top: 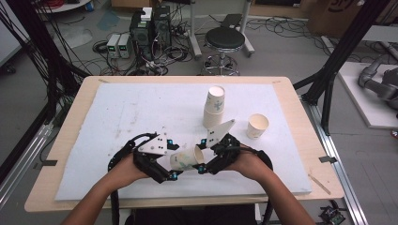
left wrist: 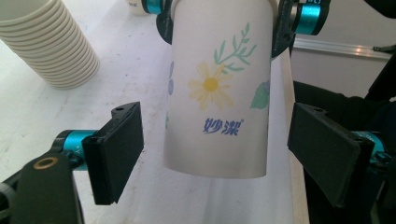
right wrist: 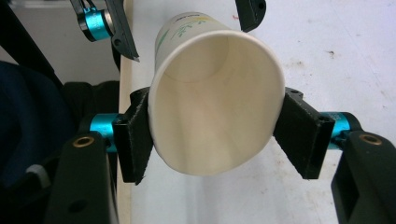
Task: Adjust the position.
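Paper cup [right wrist: 215, 98] clamped in right gripper [right wrist: 217, 135]; left gripper [left wrist: 215, 154] seemingly clear.

Two black hand-held grippers are seen, the left gripper [top: 174, 174] and the right gripper [top: 202, 161], each topped by a grey three-cornered plate dotted with small dark holes. Turquoise metal collars are fitted behind flat black jaw pads. Brass-ringed holes are set into the black arms. Black cables trail back. Forearms appear bare, sleeves perhaps hidden below the frame.
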`<action>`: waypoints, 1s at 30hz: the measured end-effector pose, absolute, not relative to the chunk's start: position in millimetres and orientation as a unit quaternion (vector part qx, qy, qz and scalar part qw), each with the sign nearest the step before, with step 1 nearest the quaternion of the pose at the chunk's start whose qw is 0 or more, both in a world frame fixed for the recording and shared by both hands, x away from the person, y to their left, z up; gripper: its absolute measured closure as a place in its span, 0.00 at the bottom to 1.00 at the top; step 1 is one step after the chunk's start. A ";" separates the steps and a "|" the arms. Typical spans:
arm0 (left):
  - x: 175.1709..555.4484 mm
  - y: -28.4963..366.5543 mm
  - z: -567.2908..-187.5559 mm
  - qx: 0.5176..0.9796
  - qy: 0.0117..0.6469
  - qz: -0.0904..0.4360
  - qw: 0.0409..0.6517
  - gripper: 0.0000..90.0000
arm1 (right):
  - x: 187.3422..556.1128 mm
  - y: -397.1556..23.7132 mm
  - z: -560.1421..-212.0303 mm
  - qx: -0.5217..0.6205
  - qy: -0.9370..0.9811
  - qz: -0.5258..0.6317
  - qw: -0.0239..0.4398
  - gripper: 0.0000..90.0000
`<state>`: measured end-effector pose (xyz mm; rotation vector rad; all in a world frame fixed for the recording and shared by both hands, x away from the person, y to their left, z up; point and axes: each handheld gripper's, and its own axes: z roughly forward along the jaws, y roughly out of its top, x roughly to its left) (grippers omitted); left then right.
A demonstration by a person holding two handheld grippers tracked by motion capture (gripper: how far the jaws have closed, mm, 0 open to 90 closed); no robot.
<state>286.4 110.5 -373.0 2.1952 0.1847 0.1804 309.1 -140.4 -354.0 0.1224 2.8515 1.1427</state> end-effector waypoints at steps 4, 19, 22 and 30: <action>286.8 108.8 -372.7 0.891 0.073 0.074 0.443 0.21 | 309.7 -134.9 -350.4 0.033 0.934 0.354 0.039 0.38; 288.2 103.6 -377.1 0.901 0.076 0.073 0.420 0.24 | 310.8 -115.7 -343.7 0.008 0.952 0.300 0.055 0.38; 288.7 102.8 -378.2 0.904 0.079 0.074 0.413 0.25 | 310.3 -111.4 -342.7 0.004 0.956 0.287 0.060 0.38; 290.2 97.8 -380.4 0.910 0.080 0.071 0.401 0.29 | 308.6 -103.9 -344.8 -0.010 0.961 0.268 0.067 0.38</action>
